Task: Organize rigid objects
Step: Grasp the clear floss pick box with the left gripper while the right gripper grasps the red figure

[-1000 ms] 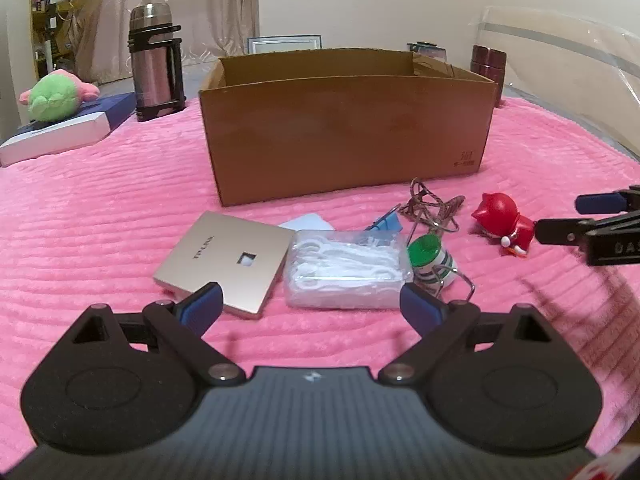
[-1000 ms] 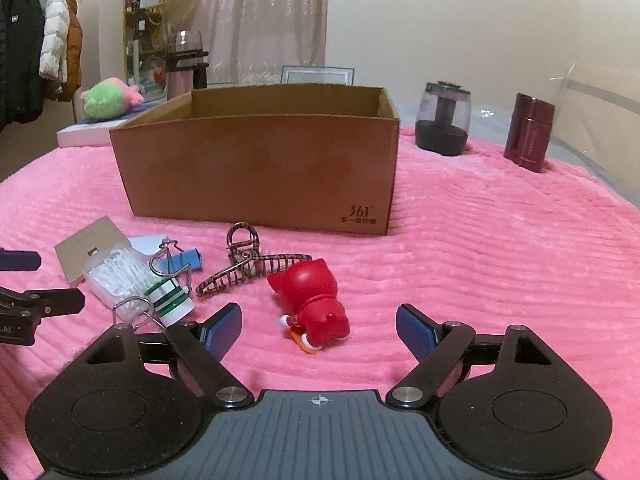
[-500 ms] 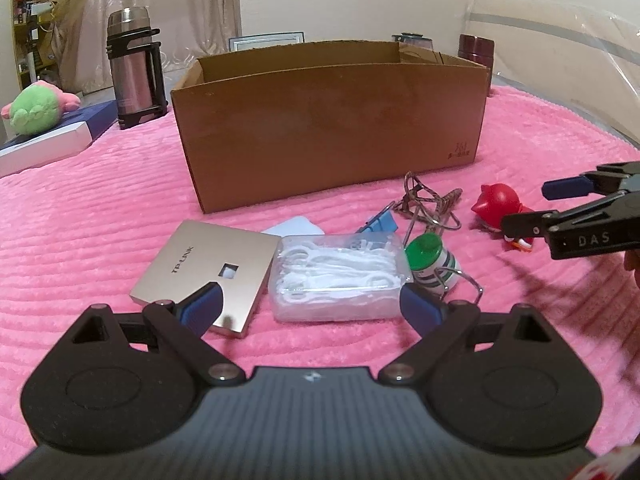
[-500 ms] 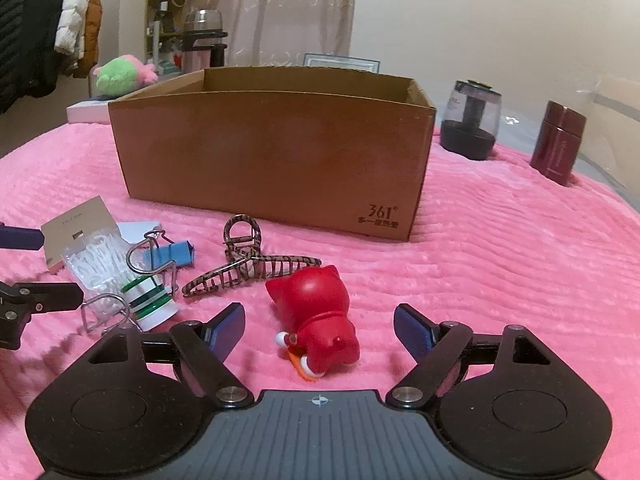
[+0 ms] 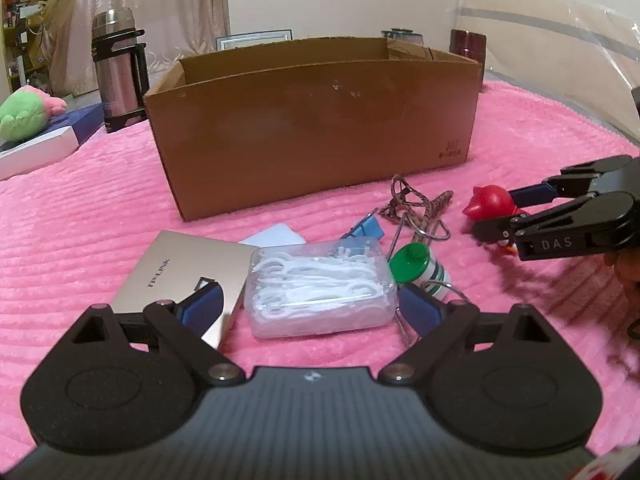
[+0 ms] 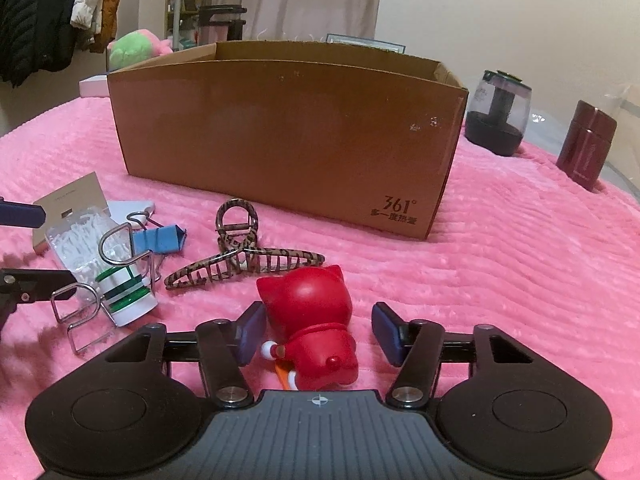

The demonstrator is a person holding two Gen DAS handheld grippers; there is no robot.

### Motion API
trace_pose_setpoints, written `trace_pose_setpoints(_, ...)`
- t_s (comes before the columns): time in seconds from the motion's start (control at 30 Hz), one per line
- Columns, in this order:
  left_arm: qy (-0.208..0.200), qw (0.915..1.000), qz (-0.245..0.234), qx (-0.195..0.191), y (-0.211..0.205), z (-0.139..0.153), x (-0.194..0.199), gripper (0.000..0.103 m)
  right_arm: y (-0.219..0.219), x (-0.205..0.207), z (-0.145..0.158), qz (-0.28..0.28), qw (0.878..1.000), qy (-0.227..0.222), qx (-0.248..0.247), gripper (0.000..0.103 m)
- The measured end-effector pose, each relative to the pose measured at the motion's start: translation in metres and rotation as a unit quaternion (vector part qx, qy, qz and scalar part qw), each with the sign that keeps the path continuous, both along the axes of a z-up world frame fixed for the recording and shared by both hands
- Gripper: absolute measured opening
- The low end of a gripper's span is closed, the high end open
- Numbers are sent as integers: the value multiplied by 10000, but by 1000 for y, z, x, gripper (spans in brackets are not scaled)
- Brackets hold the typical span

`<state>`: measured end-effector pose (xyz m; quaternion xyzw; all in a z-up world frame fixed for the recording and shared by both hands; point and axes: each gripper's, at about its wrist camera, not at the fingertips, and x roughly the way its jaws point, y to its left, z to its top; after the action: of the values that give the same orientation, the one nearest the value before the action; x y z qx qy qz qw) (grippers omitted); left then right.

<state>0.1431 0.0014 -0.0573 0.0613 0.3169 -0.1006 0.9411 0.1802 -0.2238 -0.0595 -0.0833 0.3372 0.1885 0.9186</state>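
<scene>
A clear plastic box of white floss picks (image 5: 320, 288) lies on the pink blanket between the fingers of my open left gripper (image 5: 310, 308); it also shows in the right wrist view (image 6: 86, 236). A red toy figure (image 6: 312, 320) lies between the open fingers of my right gripper (image 6: 320, 334); it also shows in the left wrist view (image 5: 492, 204), where the right gripper (image 5: 504, 212) straddles it. An open brown cardboard box (image 5: 316, 120) stands behind; it also shows in the right wrist view (image 6: 280, 128).
Beside the floss box lie a gold TP-LINK plate (image 5: 180, 272), a green-capped bottle (image 5: 416, 268), a blue binder clip (image 6: 160, 238) and a tortoiseshell hair claw (image 6: 244, 256). A steel flask (image 5: 118, 68), plush toy (image 5: 24, 112), dark jar (image 6: 500, 120) and maroon cup (image 6: 588, 144) stand farther back.
Both grippers have moved forward and down. The floss box now sits between the left fingers and the red toy between the right fingers, which have narrowed.
</scene>
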Motion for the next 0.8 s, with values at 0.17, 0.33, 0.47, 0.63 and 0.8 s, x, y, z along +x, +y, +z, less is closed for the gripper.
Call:
trace_pose_setpoints(0.17, 52, 10000, 39, -15, -3, -3, 6, 92, 3, 2, -1, 43, 10000, 11, -21, 50)
trace_pose_setpoints(0.33, 101, 9999, 47, -8, -5, -3, 11, 92, 5, 4, -3, 56, 10000, 38, -5, 46)
trace_pose_setpoints(0.47, 221, 9997, 60, 3, -7, -6, 15, 89, 6, 5, -3, 48, 10000, 41, -26, 46)
trace_pose_setpoints(0.63, 245, 9997, 57, 9, -9, -7, 17, 84, 5, 5, -3, 16, 10000, 52, -9, 44)
trace_pose_setpoints(0.8, 260, 9996, 63, -4, -8, -6, 17, 83, 4, 3, -1, -38, 10000, 37, 42, 43)
